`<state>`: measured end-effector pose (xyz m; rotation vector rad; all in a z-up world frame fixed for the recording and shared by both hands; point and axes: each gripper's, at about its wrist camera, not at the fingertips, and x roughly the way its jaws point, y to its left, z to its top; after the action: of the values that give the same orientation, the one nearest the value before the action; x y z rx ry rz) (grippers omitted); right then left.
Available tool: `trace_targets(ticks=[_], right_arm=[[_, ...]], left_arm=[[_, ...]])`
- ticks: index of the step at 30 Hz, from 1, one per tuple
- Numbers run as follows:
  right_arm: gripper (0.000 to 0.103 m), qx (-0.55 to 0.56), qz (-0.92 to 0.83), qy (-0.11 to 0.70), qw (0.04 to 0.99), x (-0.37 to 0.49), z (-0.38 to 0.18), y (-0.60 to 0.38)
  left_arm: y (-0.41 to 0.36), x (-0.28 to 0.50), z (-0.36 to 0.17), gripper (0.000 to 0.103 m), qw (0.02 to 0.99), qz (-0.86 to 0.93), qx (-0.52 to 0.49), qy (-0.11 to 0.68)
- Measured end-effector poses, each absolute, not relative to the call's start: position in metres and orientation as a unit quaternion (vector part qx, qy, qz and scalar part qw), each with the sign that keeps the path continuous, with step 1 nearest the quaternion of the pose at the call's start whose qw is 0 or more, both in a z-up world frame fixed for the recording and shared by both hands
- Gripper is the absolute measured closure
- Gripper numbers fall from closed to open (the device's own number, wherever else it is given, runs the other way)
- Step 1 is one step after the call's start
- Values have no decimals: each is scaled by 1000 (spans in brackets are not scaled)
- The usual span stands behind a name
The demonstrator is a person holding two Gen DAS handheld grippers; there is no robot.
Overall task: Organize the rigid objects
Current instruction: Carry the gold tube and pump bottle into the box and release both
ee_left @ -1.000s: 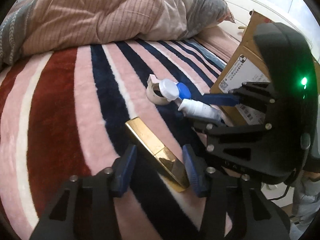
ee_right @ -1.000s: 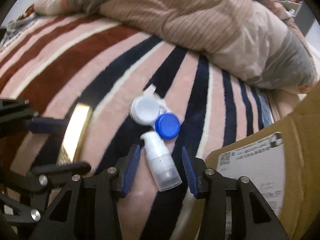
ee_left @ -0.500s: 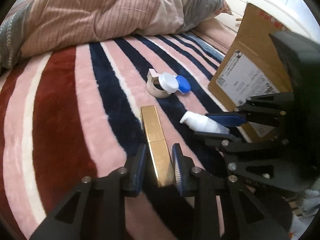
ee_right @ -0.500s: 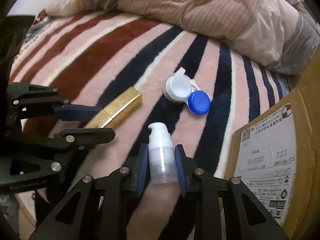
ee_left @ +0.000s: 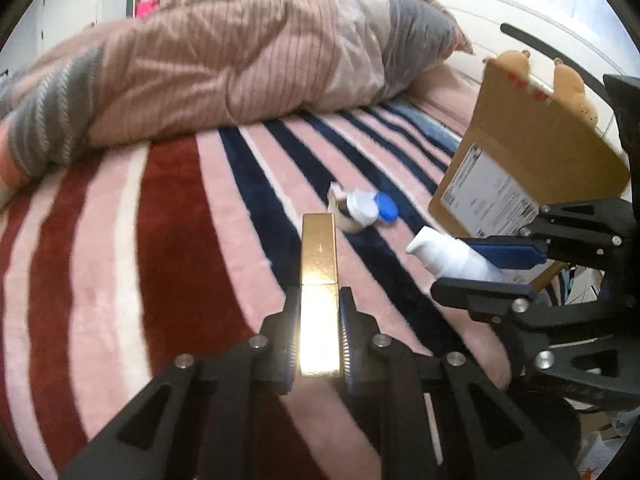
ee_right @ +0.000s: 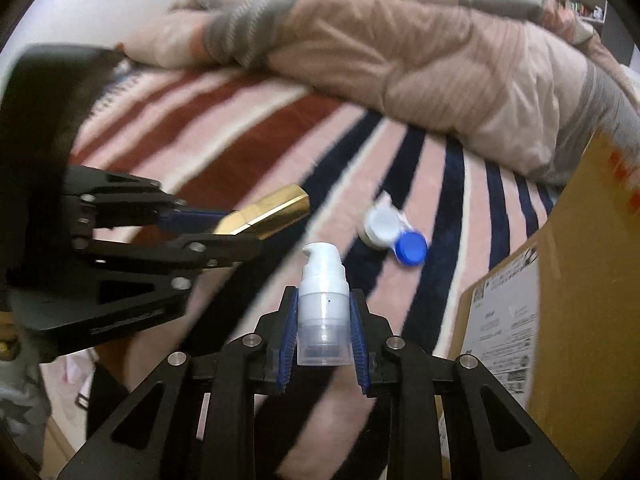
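Observation:
My left gripper [ee_left: 319, 322] is shut on a gold rectangular tube [ee_left: 319, 256] and holds it lifted above the striped blanket; it also shows in the right wrist view [ee_right: 266, 210]. My right gripper [ee_right: 324, 332] is shut on a white pump bottle [ee_right: 322, 300], lifted too; the bottle shows in the left wrist view [ee_left: 448, 258]. A contact lens case [ee_right: 394, 236] with one white and one blue cap lies on the blanket beyond both grippers, also in the left wrist view [ee_left: 368, 210].
A cardboard box [ee_left: 520, 168] with a shipping label stands at the right, also in the right wrist view [ee_right: 560, 280]. A bunched pink and grey quilt [ee_left: 224, 68] lies across the back of the striped blanket [ee_left: 140, 240].
Both grippers closed on their objects and lifted them off the blanket: the left on the gold tube, the right on the pump bottle. The lens case stayed put.

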<state>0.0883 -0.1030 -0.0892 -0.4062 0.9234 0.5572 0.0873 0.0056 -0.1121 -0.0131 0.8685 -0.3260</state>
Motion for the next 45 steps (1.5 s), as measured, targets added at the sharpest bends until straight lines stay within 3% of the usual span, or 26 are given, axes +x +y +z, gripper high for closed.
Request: trace_targets(ticks=[10, 18, 30, 41, 45], right_arm=[[83, -160, 279, 351, 879, 63, 1, -132], [83, -117, 244, 302, 914, 63, 50, -211], [83, -97, 207, 349, 909, 91, 8, -313], [82, -97, 203, 372, 900, 99, -18, -333], [82, -105, 200, 375, 899, 97, -18, -330]], left_arm=[[-11, 65, -30, 88, 919, -161, 11, 361], [-72, 69, 28, 88, 926, -194, 33, 324], [-205, 107, 25, 88, 890, -248, 115, 365], [-233, 126, 2, 88, 875, -229, 154, 398], [-223, 126, 9, 76, 878, -234, 130, 396]])
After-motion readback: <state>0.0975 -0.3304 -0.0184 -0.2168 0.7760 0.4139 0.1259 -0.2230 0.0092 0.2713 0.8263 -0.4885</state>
